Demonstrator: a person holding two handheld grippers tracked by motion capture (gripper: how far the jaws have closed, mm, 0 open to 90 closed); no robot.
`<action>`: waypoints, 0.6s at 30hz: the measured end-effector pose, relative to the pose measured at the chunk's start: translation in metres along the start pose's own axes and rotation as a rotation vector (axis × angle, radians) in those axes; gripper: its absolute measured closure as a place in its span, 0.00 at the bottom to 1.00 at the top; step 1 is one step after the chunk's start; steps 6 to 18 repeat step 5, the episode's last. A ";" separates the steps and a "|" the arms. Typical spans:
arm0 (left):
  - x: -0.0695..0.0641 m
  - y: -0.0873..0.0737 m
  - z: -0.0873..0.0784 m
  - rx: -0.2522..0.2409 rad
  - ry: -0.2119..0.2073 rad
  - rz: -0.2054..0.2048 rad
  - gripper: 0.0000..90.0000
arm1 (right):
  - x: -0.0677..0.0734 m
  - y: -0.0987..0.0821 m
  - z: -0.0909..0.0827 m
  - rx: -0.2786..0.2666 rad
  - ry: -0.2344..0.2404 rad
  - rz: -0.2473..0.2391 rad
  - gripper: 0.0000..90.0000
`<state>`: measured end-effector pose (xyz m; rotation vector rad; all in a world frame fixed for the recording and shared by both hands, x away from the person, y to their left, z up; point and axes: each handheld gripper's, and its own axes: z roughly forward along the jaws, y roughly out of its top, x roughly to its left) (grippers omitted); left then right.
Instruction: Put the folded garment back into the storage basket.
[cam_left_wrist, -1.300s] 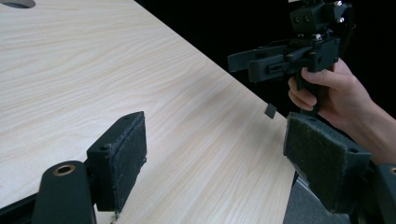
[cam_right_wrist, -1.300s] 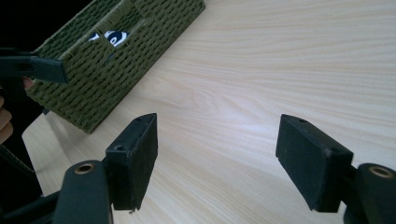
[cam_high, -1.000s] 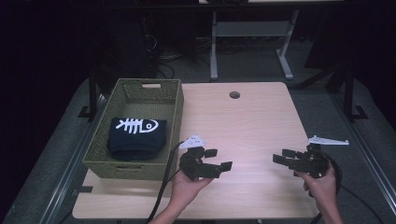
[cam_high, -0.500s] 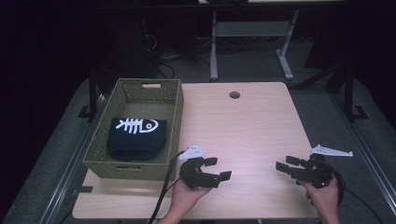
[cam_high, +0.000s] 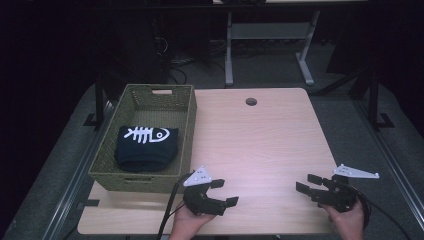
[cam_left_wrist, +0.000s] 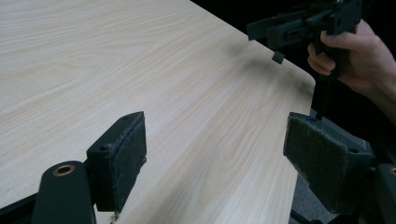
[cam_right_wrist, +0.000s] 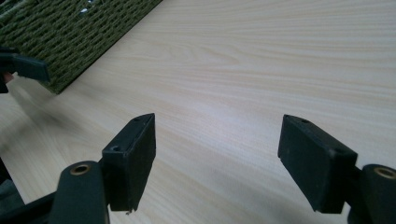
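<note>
- The left gripper hovers at the near edge of the counter, just in front of the near right corner of the green woven basket; its 2 fingers are spread wide and released, with bare wood between them.
- The right gripper hovers near the near right corner of the counter, well apart from the left one; its 2 fingers are also spread wide and released, nothing between them.
- In the high view each gripper points toward the middle of the counter, held by a hand that comes in from the bottom edge.
- The left gripper view looks across the pale wood to the right gripper and the hand that holds it at the counter's far edge.
- The right gripper view shows the basket's woven wall at upper left, with part of the left gripper in front of it.
- A folded dark cloth with a white fish-skeleton print lies inside the basket, in its nearer half, flat on the bottom.
- The cloth is well apart from both pairs of fingers: the basket's wall stands between it and the left gripper, and the right gripper is farther off across the counter.
- A round cable hole sits near the far edge of the counter.
</note>
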<state>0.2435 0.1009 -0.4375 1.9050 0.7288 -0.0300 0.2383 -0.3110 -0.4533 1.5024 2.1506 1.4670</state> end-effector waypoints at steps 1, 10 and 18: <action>0.000 0.000 -0.002 -0.007 0.002 0.003 0.24 | 0.001 -0.002 -0.002 -0.003 0.002 0.007 0.30; 0.000 -0.002 -0.006 -0.015 0.002 0.005 0.24 | 0.002 -0.004 -0.009 -0.043 0.017 0.017 0.30; 0.000 -0.002 -0.006 -0.015 0.002 0.005 0.24 | 0.002 -0.004 -0.009 -0.043 0.017 0.017 0.30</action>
